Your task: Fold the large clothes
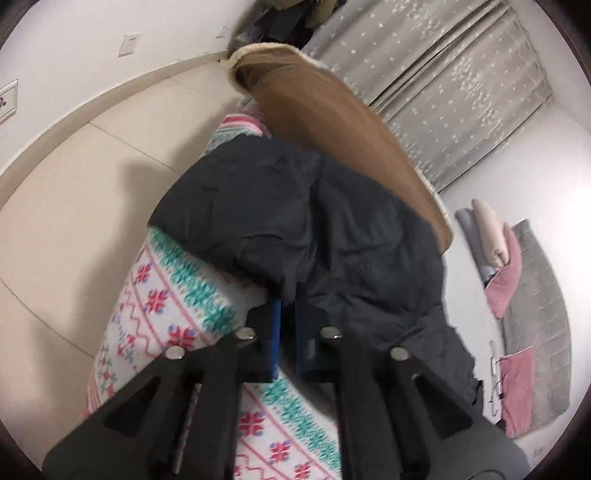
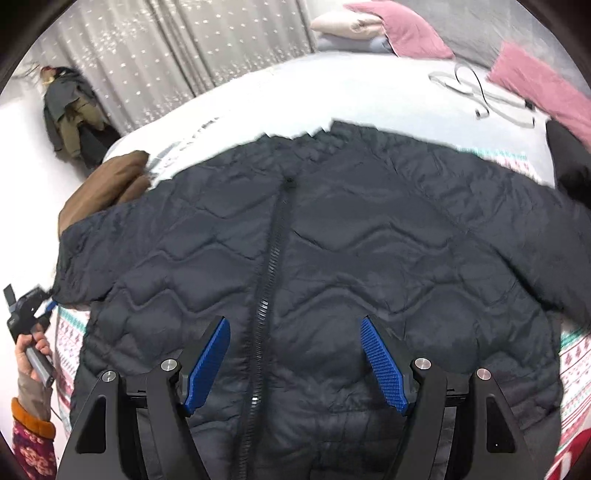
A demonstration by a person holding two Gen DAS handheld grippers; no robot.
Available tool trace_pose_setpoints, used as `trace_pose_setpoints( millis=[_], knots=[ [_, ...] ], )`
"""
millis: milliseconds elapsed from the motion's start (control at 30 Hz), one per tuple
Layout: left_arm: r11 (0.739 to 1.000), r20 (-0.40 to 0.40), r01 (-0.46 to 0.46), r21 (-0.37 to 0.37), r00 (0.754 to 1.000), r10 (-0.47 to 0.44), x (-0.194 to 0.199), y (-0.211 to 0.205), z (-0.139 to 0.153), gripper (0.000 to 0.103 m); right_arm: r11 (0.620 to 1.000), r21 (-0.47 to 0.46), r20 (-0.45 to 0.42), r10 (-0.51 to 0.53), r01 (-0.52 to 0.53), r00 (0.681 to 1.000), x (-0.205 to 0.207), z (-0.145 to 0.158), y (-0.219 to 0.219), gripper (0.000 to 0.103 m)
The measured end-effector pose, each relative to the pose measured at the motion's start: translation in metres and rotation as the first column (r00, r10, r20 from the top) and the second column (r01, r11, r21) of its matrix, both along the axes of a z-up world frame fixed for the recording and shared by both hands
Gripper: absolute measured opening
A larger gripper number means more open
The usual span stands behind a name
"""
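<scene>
A dark navy quilted jacket lies front up on the bed, its zipper running down the middle. My right gripper is open and empty, hovering just above the jacket's lower front, one blue pad on each side of the zipper. My left gripper is shut on the edge of the jacket's sleeve at the bed's left side. It also shows in the right wrist view, at the sleeve end.
A brown garment lies beyond the jacket near the bed's far edge. A patterned white, teal and red blanket covers the bed edge. Folded clothes and pink pillows sit by the grey headboard. White hangers lie on the sheet. Tiled floor lies left.
</scene>
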State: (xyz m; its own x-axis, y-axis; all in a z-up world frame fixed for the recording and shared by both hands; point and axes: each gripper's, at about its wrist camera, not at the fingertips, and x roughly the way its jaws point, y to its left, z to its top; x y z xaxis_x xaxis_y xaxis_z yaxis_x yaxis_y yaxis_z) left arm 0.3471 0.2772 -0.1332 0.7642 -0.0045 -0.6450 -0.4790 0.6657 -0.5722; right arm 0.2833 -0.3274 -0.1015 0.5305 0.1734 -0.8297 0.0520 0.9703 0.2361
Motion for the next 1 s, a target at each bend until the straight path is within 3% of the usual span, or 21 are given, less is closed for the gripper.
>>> trace_pose_setpoints(
  millis=[133, 267, 400, 533, 567, 667, 767, 867, 933, 967, 1000],
  knots=[
    [0.971, 0.131, 0.003, 0.237, 0.991, -0.035, -0.012, -0.043, 0.052, 0.004, 0.999, -0.013, -0.012, -0.038, 0.038, 0.999, 0.002, -0.009, -0.013, 0.074],
    [0.934, 0.241, 0.073, 0.35, 0.956, -0.165, -0.015, -0.098, 0.102, 0.004, 0.998, 0.014, -0.006, -0.066, 0.066, 0.998, 0.0, -0.009, -0.027, 0.074],
    [0.871, 0.269, 0.212, 0.444, 0.895, -0.355, -0.009, -0.17, 0.139, 0.004, 0.996, 0.037, -0.001, -0.084, 0.084, 0.996, -0.001, -0.008, -0.036, 0.074],
    [0.794, 0.246, 0.351, 0.496, 0.82, -0.516, -0.002, -0.238, 0.152, 0.004, 0.993, 0.06, 0.011, -0.098, 0.097, 0.995, -0.004, -0.004, -0.043, 0.074],
    [0.785, 0.242, 0.373, 0.494, 0.809, -0.536, 0.001, -0.245, 0.153, 0.004, 0.993, 0.064, 0.013, -0.1, 0.099, 0.995, -0.005, -0.004, -0.044, 0.074],
    [0.741, 0.219, 0.466, 0.484, 0.755, -0.618, 0.004, -0.286, 0.147, 0.004, 0.992, 0.072, 0.017, -0.105, 0.103, 0.994, -0.005, -0.003, -0.048, 0.074],
    [0.673, 0.17, 0.556, 0.488, 0.696, -0.698, 0.007, -0.329, 0.133, 0.004, 0.99, 0.076, 0.02, -0.116, 0.115, 0.993, -0.006, -0.003, -0.052, 0.074],
    [0.564, 0.074, 0.694, 0.448, 0.6, -0.797, 0.01, -0.367, 0.105, 0.006, 0.989, 0.082, 0.022, -0.126, 0.124, 0.992, -0.006, -0.004, -0.058, 0.074],
    [0.419, -0.069, 0.812, 0.406, 0.485, -0.872, 0.008, -0.396, 0.075, 0.029, 0.986, 0.1, 0.028, -0.136, 0.132, 0.99, -0.006, -0.006, -0.063, 0.074],
    [0.374, -0.104, 0.834, 0.405, 0.449, -0.888, 0.003, -0.403, 0.068, 0.033, 0.985, 0.111, 0.029, -0.139, 0.135, 0.99, -0.006, -0.007, -0.066, 0.074],
    [0.311, -0.143, 0.851, 0.422, 0.402, -0.904, -0.005, -0.409, 0.062, 0.038, 0.983, 0.127, 0.03, -0.141, 0.136, 0.99, -0.006, -0.009, -0.069, 0.074]
  ],
)
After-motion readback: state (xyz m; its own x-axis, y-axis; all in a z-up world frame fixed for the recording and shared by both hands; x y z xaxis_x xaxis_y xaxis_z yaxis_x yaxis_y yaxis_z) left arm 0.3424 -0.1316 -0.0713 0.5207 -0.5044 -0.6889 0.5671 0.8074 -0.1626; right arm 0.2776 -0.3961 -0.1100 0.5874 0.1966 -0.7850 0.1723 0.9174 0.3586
